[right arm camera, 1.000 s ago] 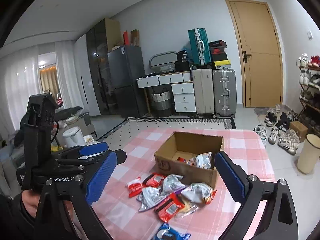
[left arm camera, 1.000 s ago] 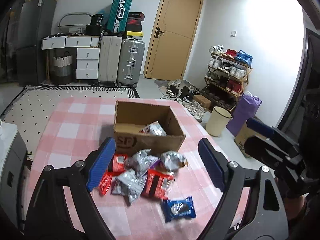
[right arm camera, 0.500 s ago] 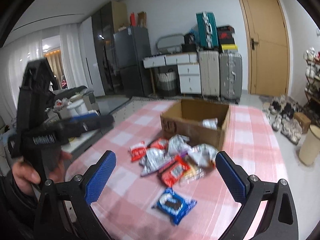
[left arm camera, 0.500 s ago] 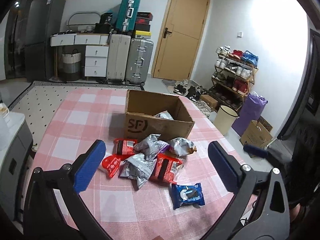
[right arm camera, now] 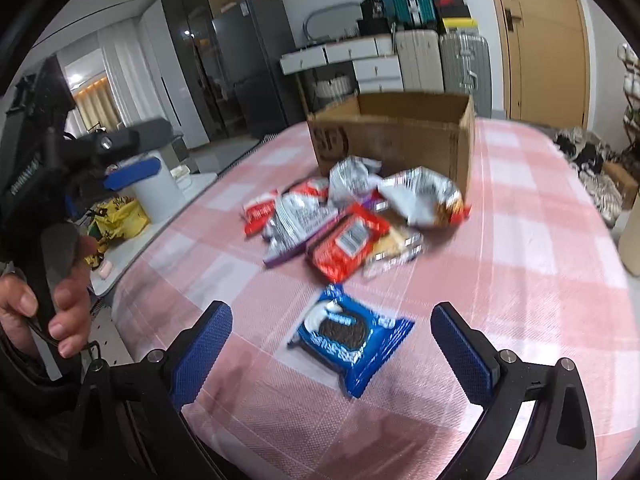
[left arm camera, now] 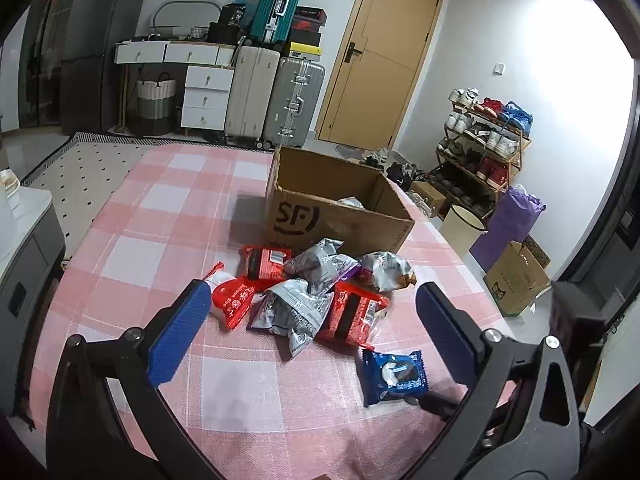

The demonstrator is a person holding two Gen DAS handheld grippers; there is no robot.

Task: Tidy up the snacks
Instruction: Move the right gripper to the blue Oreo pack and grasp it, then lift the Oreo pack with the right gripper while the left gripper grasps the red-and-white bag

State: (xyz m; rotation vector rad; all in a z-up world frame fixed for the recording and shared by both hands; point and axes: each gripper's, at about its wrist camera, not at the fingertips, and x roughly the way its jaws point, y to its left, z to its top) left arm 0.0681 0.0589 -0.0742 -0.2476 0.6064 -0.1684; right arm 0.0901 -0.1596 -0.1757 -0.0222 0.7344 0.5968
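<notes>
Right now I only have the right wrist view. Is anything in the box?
Observer: Yes. The left wrist view looks down into the box and shows one silver packet inside.
Operator: Is the left claw holding anything?
Observer: No. The left claw is open and empty, pointed at the snack pile in front of the box.

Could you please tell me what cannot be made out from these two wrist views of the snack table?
- Cardboard box contents: left wrist view, near wall hides all but one silver packet edge; in the right wrist view, everything.
- Print on the snack pile: right wrist view, motion blur.
- Packets low in the pile: both views, covered by upper ones.
</notes>
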